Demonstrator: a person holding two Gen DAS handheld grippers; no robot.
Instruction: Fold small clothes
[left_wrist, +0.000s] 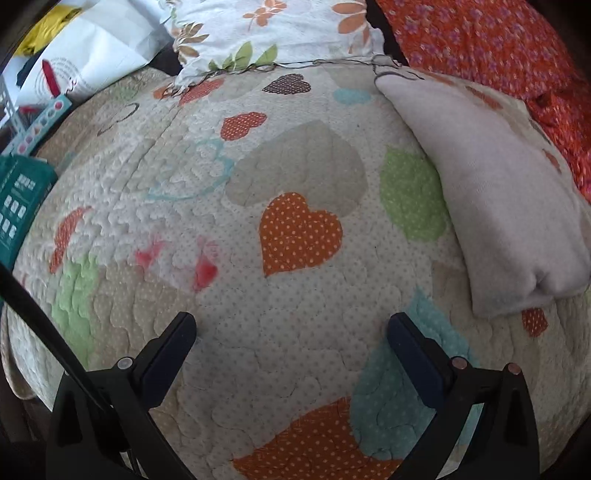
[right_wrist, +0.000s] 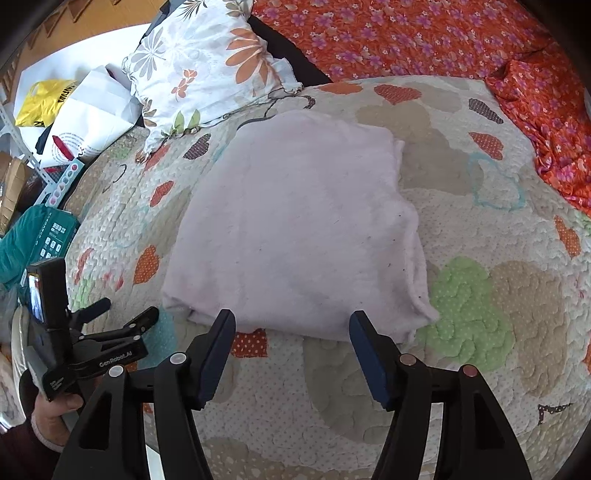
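Both tongs (left_wrist: 291, 328) (right_wrist: 291, 325) spread, hovering near folded cloth (right_wrist: 295, 221)

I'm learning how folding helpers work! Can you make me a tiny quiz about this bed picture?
1. True or false: the right gripper is squeezing the pale cloth.
2. The cloth lies on: A) a bare wooden floor, B) a quilt with hearts, C) a metal tray.
3. Fill in: the pillow behind the cloth has a ____ pattern.

Key:
1. False. Its jaws stand apart, just short of the cloth's near edge. The left gripper is open too, over the quilt.
2. B.
3. Flower (leaves and blossoms).
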